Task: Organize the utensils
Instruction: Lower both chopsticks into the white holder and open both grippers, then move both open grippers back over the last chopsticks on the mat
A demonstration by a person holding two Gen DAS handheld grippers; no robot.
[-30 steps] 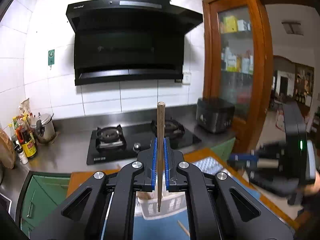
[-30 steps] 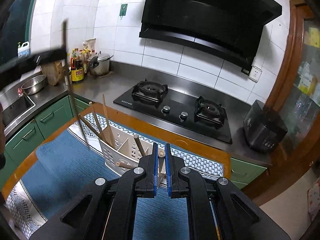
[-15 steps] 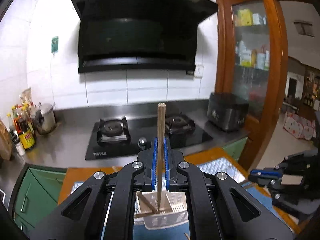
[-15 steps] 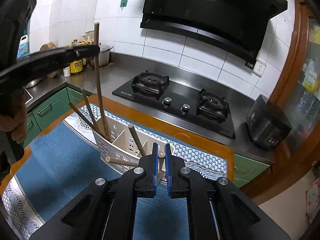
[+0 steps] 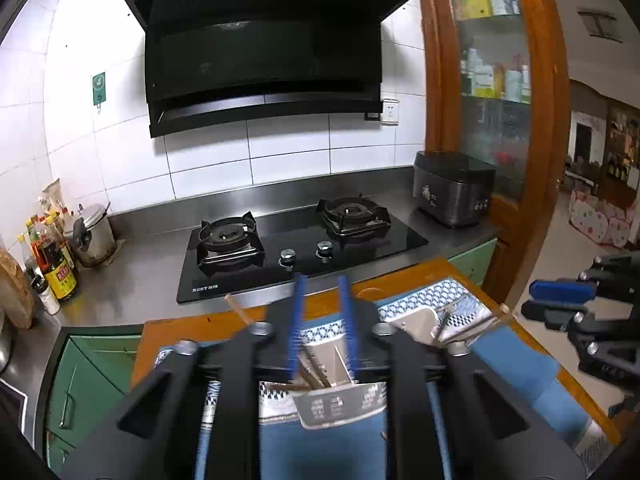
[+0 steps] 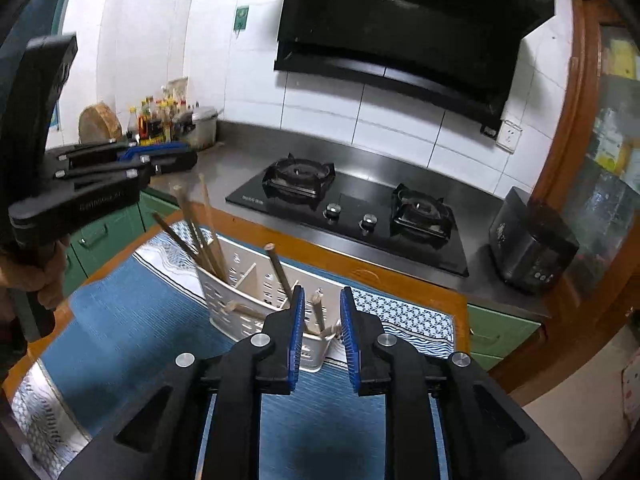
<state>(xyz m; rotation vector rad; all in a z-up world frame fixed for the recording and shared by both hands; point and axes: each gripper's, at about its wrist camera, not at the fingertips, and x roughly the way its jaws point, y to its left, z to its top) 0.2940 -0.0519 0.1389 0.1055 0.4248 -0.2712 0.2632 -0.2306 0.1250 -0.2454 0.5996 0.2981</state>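
White slotted utensil holder (image 6: 256,304) is seen standing on a blue mat (image 6: 132,320) over an orange-brown tabletop (image 6: 400,280), in front of the steel counter with a black gas hob (image 6: 352,216). Holder is divided by partitions into compartments. At its left end a bundle of wooden chopsticks (image 6: 200,224) is leaned, tilted out to the left, tips inside. One dark-tipped stick (image 6: 278,266) is propped in a middle compartment, tilted left. One pale stick (image 6: 248,310) is laid nearly flat along the front wall; another short stick (image 6: 318,312) is stood in the right part, exact compartment cannot be told.

Left gripper (image 5: 323,288) is held just above the holder (image 5: 340,404), jaws parted, just been opening, nothing clamped; brown sticks (image 5: 310,372) are seen inside the holder below the gap between the blue pads (image 5: 298,320). One stick end (image 5: 236,310) is seen jutting out left of the fingers. Blur on this view.

Right gripper (image 6: 322,294) is held near the holder's right end, jaws slightly parted, just been opening, nothing gripped. Left gripper's handle is seen gripped by a hand (image 6: 48,276) at frame left.

On the counter: grey pot (image 5: 94,236), sauce bottles (image 5: 56,264), dark appliance (image 5: 452,194).
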